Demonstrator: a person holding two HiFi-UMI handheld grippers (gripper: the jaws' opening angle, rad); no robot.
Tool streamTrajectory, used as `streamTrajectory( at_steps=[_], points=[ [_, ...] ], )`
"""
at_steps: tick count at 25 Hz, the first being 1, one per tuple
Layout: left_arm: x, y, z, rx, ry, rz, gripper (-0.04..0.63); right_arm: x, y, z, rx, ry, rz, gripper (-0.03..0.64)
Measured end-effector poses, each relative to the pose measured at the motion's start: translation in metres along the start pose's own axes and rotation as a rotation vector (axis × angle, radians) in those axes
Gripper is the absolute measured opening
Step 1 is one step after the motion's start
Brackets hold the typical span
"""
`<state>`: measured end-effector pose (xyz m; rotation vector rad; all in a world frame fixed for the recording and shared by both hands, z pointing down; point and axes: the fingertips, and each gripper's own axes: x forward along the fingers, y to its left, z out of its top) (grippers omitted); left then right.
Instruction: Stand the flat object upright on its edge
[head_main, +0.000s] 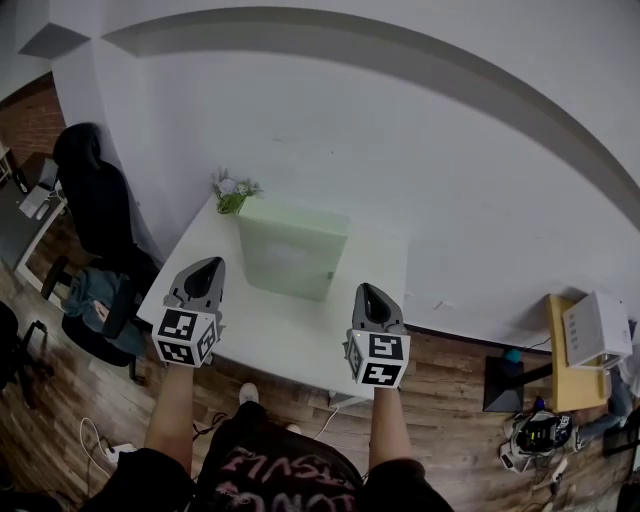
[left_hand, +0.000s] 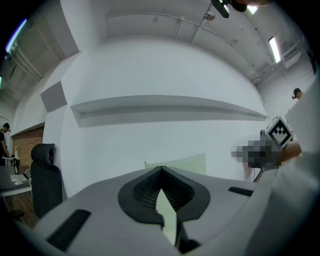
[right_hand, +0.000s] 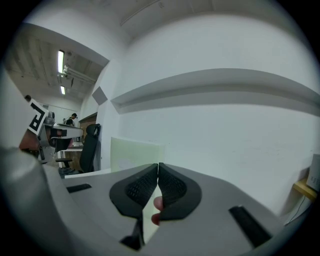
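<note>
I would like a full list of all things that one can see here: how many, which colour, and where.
pale green flat box: one, pale green, upright on its edge, mid-table
small bunch of green leaves and pale flowers: one, green and whitish, table's far left corner
white rectangular table: one, white, against the wall
black office chair: one, black, left of the table
small yellow side table: one, yellow, far right
white box: one, white, on the side table
wooden plank floor: brown, around the table
left tongs: one, grey, shut, empty, over the table's near left
right tongs: one, grey, shut, empty, over its near right
</note>
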<state>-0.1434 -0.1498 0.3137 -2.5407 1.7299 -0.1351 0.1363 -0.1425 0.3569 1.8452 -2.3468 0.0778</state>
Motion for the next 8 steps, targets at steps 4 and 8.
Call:
streamTrajectory(
  at_steps=[4, 8],
  points=[
    [-0.002, 0.001, 0.008, -0.005, -0.012, -0.003, 0.012, -0.002, 0.005, 0.003, -0.003, 0.007, 0.009, 0.025],
    [-0.003, 0.0, 0.012, 0.003, -0.015, -0.001, 0.012, -0.004, 0.003, 0.002, -0.012, 0.016, 0.011, 0.025]
  ],
)
